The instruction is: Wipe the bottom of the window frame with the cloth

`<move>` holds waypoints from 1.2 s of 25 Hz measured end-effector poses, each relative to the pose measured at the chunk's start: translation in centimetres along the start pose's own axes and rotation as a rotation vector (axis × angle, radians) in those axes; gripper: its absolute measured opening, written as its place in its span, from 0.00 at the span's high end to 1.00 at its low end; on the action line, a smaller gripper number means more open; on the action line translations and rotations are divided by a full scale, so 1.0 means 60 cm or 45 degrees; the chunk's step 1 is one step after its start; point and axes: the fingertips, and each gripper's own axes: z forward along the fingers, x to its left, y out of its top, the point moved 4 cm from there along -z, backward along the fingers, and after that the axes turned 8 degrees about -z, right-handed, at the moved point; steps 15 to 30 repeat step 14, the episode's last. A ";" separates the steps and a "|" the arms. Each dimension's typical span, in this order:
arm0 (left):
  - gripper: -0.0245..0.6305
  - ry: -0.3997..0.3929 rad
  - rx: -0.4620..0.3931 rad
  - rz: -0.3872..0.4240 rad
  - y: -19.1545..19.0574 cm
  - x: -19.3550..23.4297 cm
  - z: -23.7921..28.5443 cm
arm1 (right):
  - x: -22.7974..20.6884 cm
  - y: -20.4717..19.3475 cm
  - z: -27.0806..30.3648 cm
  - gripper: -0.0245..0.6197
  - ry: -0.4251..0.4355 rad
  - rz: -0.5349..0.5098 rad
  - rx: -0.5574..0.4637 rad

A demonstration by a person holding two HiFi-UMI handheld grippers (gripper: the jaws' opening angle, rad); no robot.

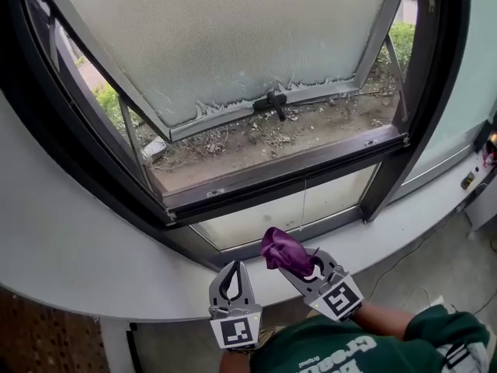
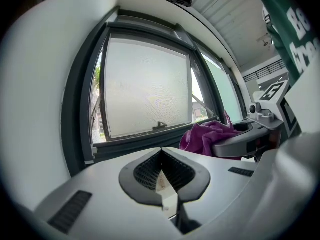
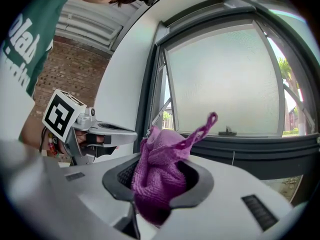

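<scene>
**Q:** Surroundings and obstructions?

**A:** The window frame [image 1: 283, 169] is dark metal. Its frosted sash [image 1: 225, 45] stands open with the lower edge swung outward; a black handle [image 1: 272, 102] sits on that edge; thin side stays [image 1: 132, 134] link sash and frame at both sides; bare soil and weeds [image 1: 264, 140] show through the gap. Below the frame's bottom rail comes a fixed frosted pane [image 1: 287, 212], then a curved white sill [image 1: 78, 247]; in the head view both lie between the grippers and the rail.

**Q:** Tool state?

**A:** Left gripper [image 1: 231, 274]: jaws closed together, nothing between them; positioned over the sill's near edge. Right gripper [image 1: 304, 264]: jaws clamped on the cloth [image 1: 283, 249]; positioned just beside the left gripper.

**Q:** Cloth condition and position?

**A:** Purple; knitted texture; bunched into a wad that bulges out of the jaws; a thin loop stands up from it in the right gripper view. It is over the sill, below the bottom rail and apart from it.
</scene>
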 end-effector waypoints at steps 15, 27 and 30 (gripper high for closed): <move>0.96 -0.056 -0.023 0.013 -0.011 -0.046 0.039 | -0.036 -0.025 -0.019 0.74 -0.001 -0.024 0.009; 0.96 -0.056 -0.023 0.013 -0.011 -0.046 0.039 | -0.036 -0.025 -0.019 0.74 -0.001 -0.024 0.009; 0.96 -0.056 -0.023 0.013 -0.011 -0.046 0.039 | -0.036 -0.025 -0.019 0.74 -0.001 -0.024 0.009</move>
